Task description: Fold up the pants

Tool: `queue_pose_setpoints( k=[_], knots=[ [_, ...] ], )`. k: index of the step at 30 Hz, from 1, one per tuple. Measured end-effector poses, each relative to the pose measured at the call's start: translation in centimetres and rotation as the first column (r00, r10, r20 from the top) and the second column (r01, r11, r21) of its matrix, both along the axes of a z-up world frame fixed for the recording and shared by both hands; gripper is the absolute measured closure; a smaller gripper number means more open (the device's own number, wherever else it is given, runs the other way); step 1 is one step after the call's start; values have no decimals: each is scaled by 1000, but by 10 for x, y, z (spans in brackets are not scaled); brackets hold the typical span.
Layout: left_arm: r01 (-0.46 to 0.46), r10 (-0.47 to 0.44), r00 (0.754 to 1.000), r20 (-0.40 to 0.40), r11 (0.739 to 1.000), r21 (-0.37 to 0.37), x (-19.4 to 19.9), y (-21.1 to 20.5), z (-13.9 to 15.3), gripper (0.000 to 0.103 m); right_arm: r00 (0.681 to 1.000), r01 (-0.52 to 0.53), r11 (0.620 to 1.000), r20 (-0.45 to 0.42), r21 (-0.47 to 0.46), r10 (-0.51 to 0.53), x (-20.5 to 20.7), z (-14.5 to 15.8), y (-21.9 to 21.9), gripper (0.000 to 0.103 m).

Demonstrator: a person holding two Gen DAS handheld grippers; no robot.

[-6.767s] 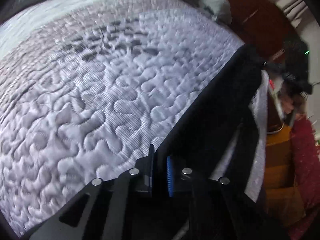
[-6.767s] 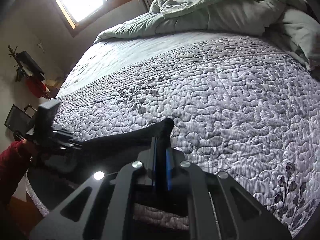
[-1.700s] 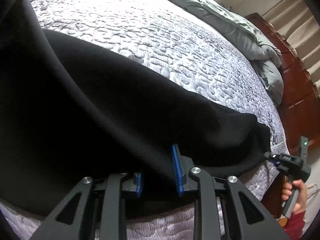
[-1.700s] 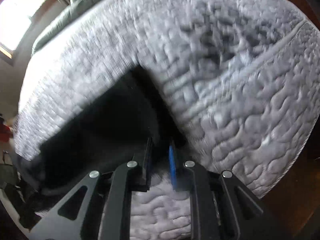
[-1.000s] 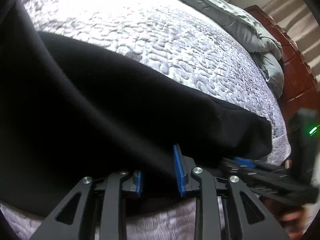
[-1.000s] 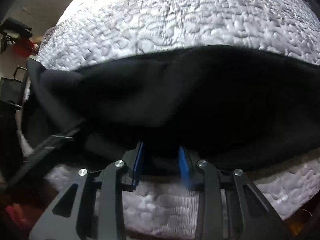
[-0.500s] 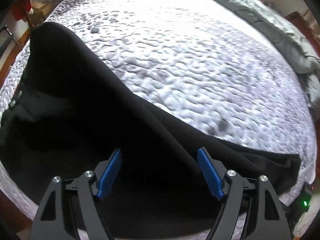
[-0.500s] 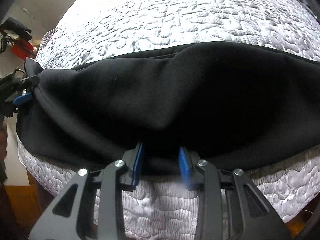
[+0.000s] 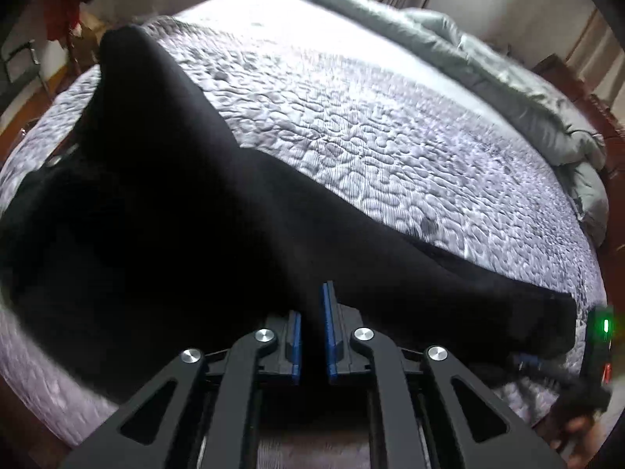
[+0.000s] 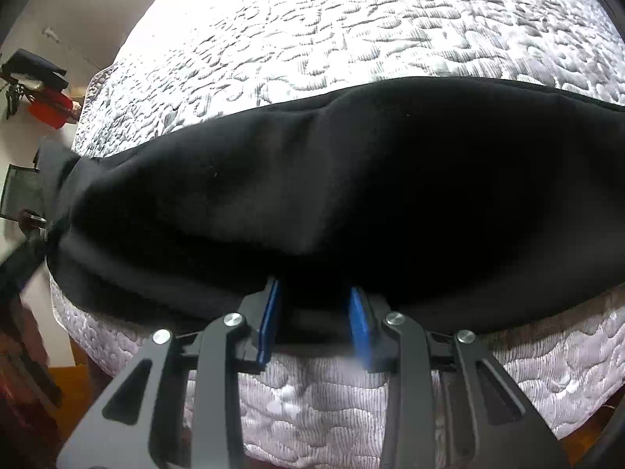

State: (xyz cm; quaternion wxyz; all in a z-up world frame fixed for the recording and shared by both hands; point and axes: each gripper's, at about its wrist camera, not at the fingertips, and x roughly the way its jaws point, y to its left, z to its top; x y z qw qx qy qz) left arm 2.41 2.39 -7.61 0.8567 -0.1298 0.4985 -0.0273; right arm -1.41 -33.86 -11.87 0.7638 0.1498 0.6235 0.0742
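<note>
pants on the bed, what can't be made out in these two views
- Left wrist view: whether the left tongs pinch any cloth; the pants are plain black behind the nearly shut pads.
- Left wrist view: the right tongs at the hem are blurred, their jaws unreadable.
- Right wrist view: the pants' right end is cut off by the frame edge.
- Right wrist view: the folds and layers are lost in dark cloth.
</note>
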Motion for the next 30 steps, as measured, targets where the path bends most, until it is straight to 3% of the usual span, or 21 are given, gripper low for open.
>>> queue_pose_setpoints(
  k=[4, 7, 9, 13, 15, 20, 23, 26, 28, 30],
  knots=[
    [-21, 21, 999, 26, 1000, 17, -36, -3, -22, 94, 1000, -21, 998, -7, -55, 21, 3, 3, 7, 69],
    [-47, 46, 999, -14, 998, -37, -39, 2, -41, 94, 998, -58, 989, -4, -133, 58, 3, 13, 25, 58],
    [-44, 44, 999, -5, 998, -43, -38, 2, -42, 94, 994, -97, 981, 28, -166, 103, -1, 24, 44, 58],
    [-42, 41, 999, -10, 995, -90, -39, 6, -41, 94, 974, -220, 974, 47, -54, 222, -6, 35, 89, 60],
    [-49, 46, 999, -24, 988, -148, -38, 14, -41, 92, 965, -256, 964, 36, -70, 259, -4, 32, 109, 58],
    [-139, 124, 990, -71, 952, -272, -34, 58, -37, 61, 963, -268, 955, -9, -128, 269, 4, 11, 123, 57],
    [-183, 161, 982, -95, 929, -322, -31, 85, -39, 61, 966, -258, 959, -16, -115, 258, 7, 10, 123, 57],
    [-230, 202, 972, -120, 921, -314, -24, 110, -42, 61, 965, -260, 958, -10, -124, 260, 6, 10, 122, 56],
    [-291, 253, 956, -150, 885, -363, -24, 132, -47, 60, 966, -259, 958, -9, -127, 260, 2, 9, 122, 56],
    [-326, 281, 944, -171, 871, -368, -22, 146, -51, 58, 966, -256, 958, -11, -127, 257, 3, 8, 122, 56]
  ],
)
